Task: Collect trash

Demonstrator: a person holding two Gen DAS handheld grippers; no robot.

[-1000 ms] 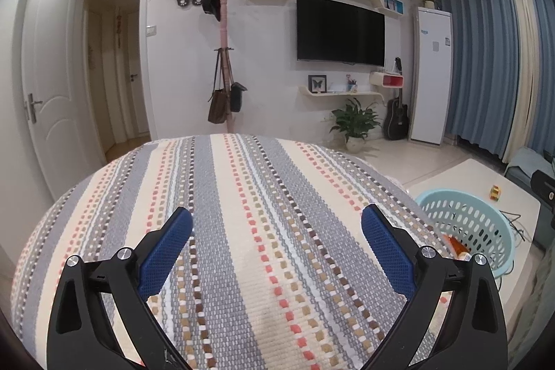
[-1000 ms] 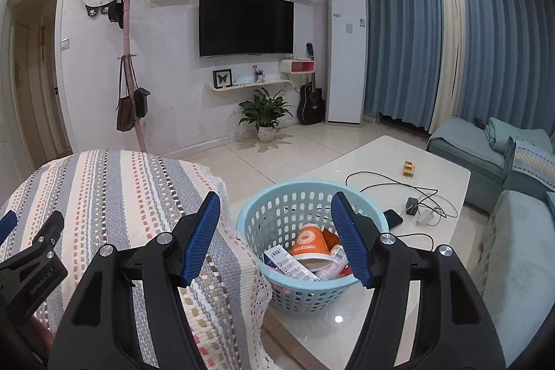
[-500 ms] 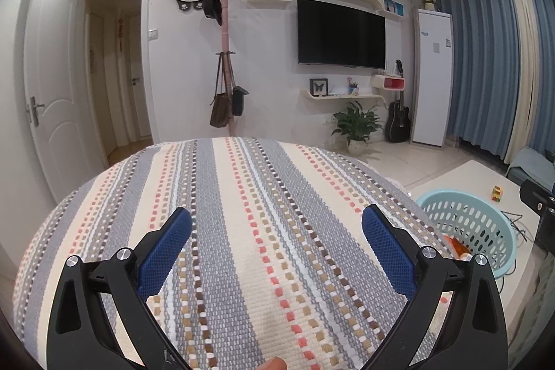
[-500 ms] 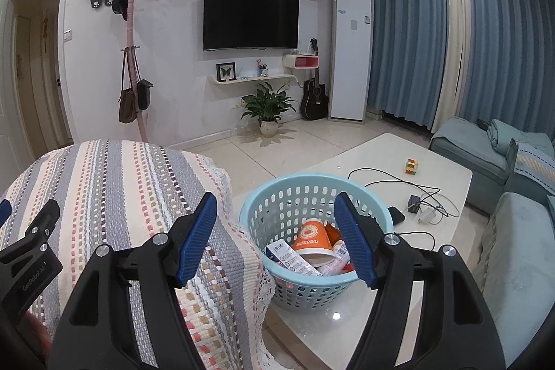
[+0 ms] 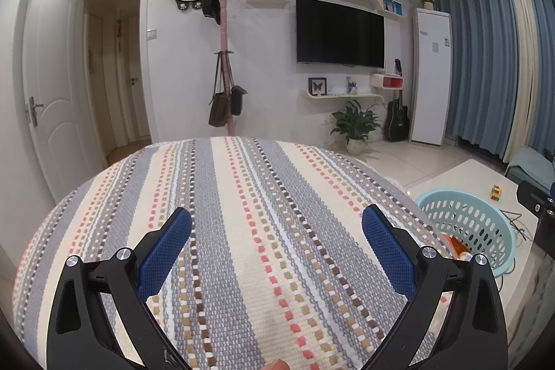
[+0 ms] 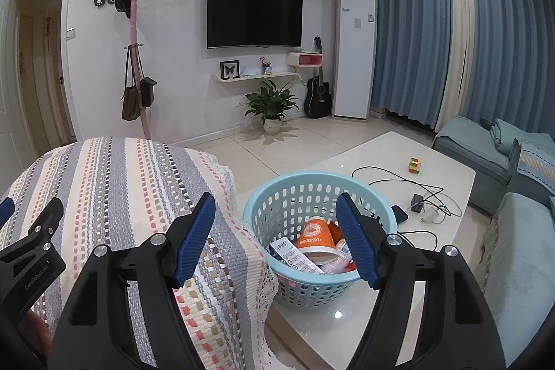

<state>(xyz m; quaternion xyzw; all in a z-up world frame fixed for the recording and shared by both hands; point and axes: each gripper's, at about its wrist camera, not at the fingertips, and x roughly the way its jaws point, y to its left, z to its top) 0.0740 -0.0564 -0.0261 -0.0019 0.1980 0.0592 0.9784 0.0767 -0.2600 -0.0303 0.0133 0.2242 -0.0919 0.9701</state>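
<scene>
A light blue perforated basket (image 6: 277, 207) stands on the white coffee table (image 6: 447, 175). It holds an orange paper cup (image 6: 314, 236), a white carton (image 6: 295, 257) and other wrappers. The basket also shows at the right edge of the left wrist view (image 5: 464, 221). My right gripper (image 6: 275, 238) is open and empty, raised in front of the basket, jaws wide apart. My left gripper (image 5: 277, 248) is open and empty above the striped woven cloth (image 5: 242, 214). The left gripper's body shows at the left of the right wrist view (image 6: 31, 252).
The striped cloth (image 6: 114, 182) covers a rounded surface left of the basket. On the coffee table lie cables and chargers (image 6: 423, 203), a phone (image 6: 399, 214) and a colour cube (image 6: 414, 166). A blue-grey sofa (image 6: 513, 231) stands right. A coat rack (image 5: 225, 58), TV (image 5: 340, 32) and plant (image 5: 355, 127) line the far wall.
Both views have shifted slightly, as both grippers drift a little. Both grippers stay open and empty. The basket and its contents have not moved.
</scene>
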